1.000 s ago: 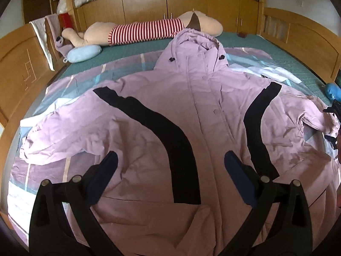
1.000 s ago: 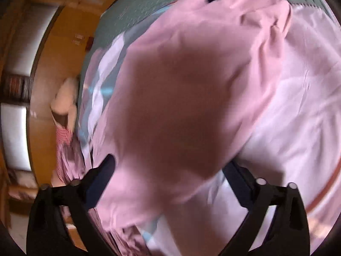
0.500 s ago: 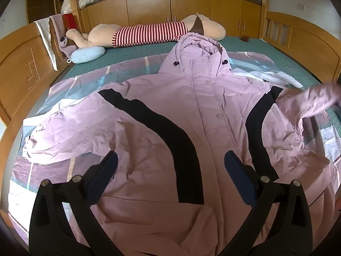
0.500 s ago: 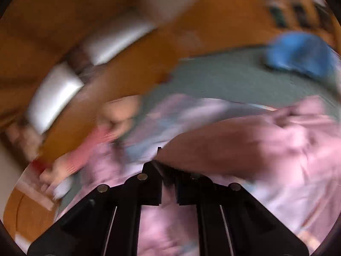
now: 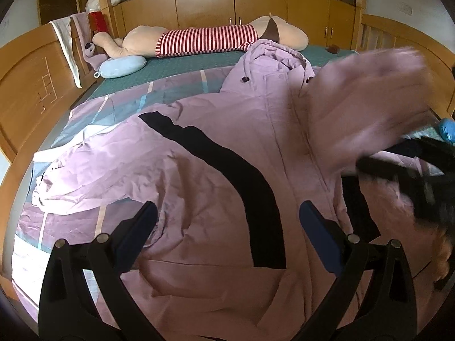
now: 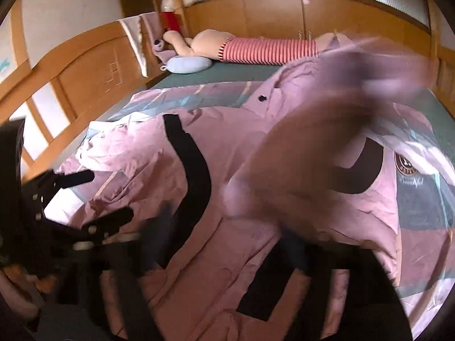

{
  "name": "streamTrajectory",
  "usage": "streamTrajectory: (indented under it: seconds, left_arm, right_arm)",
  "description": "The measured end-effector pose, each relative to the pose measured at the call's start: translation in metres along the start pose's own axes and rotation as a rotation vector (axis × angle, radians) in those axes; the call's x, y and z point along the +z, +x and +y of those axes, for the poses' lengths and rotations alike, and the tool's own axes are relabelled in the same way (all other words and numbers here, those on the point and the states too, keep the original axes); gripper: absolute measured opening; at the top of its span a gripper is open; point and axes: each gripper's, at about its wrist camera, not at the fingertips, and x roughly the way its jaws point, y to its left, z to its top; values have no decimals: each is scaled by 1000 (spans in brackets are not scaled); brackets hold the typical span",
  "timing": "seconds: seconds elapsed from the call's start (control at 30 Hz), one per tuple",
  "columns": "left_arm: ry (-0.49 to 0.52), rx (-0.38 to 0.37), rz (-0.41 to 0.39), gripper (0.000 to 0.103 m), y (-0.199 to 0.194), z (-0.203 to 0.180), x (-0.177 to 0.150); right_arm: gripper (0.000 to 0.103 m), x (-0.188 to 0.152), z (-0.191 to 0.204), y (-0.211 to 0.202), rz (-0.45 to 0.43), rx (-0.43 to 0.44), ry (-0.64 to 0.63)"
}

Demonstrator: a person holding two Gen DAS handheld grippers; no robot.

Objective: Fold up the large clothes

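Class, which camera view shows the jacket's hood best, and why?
The left wrist view: the hood lies sharp and unobstructed beside the striped plush toy. In the right wrist view, the blurred sleeve in mid-air covers most of it.

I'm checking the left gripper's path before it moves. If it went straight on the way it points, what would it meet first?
Most likely the pink jacket spread on the bed, near its black stripe; the left gripper is open and holds nothing.
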Motion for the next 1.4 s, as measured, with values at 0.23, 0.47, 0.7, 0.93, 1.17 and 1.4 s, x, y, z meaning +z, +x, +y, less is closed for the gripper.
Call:
streamTrajectory:
  seconds: [0.23,0.47,0.7,0.93,1.17,1.4]
  left_arm:
    - [-8,2,12,101,4,3,0]
    - [-49,-79,120,101,48,13,25]
    - [-205,-274,327,51,111,44,19]
    - [-328,-323,367,70,139,64,17]
    - [-463,-384,291,97,141,81,29]
    - [-472,-484,364,24,169,80,21]
  right_arm:
    - [94,9,-29,-8,-50,-40,110]
    - [94,4,-68,1,-23,-129,262]
    - [94,-12,-80,25,110,-278,258]
    - [94,-29,-92,60,237,-338,282]
    - [94,-31,-79,74,259,-366,209]
    - [94,-28,-55,82,238,-433,71]
